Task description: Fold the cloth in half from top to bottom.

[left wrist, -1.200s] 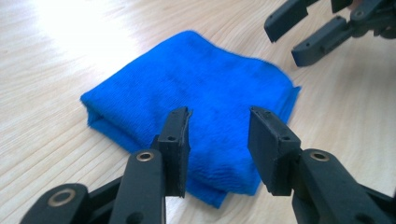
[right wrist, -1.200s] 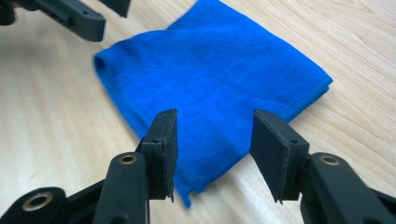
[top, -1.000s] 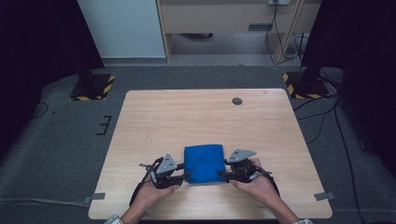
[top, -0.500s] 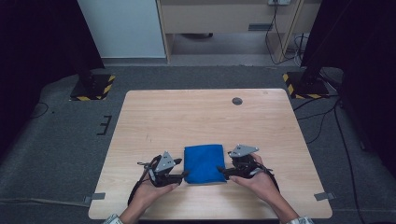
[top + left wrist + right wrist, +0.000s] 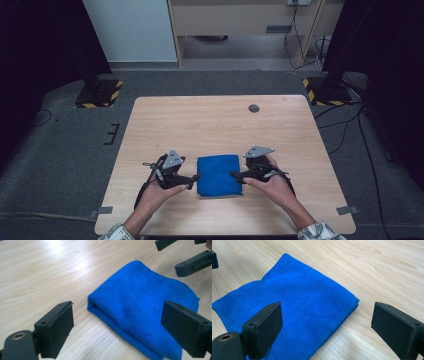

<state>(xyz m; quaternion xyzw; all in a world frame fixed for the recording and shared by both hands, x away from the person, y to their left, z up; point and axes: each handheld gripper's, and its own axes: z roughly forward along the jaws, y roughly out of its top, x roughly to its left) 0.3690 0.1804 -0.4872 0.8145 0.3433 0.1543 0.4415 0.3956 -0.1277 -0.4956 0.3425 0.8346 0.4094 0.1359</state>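
Note:
A folded blue cloth lies flat on the wooden table near its front edge. My left gripper sits just off the cloth's left side, and my right gripper just off its right side. Both have just been opening and stand open with nothing pinched. Seen from the left gripper view, the blue cloth lies ahead of the wide-apart jaws of the left gripper, its folded edge facing me. In the right gripper view the blue cloth lies under and ahead of the right gripper.
A small dark round hole marks the table's far right part. Two stands with yellow-black striped bases sit on the grey floor beyond the table. Cables trail along the floor at the right.
Both grippers have drawn back sideways from the cloth's edges and their jaws have spread apart. The cloth stays flat where it was.

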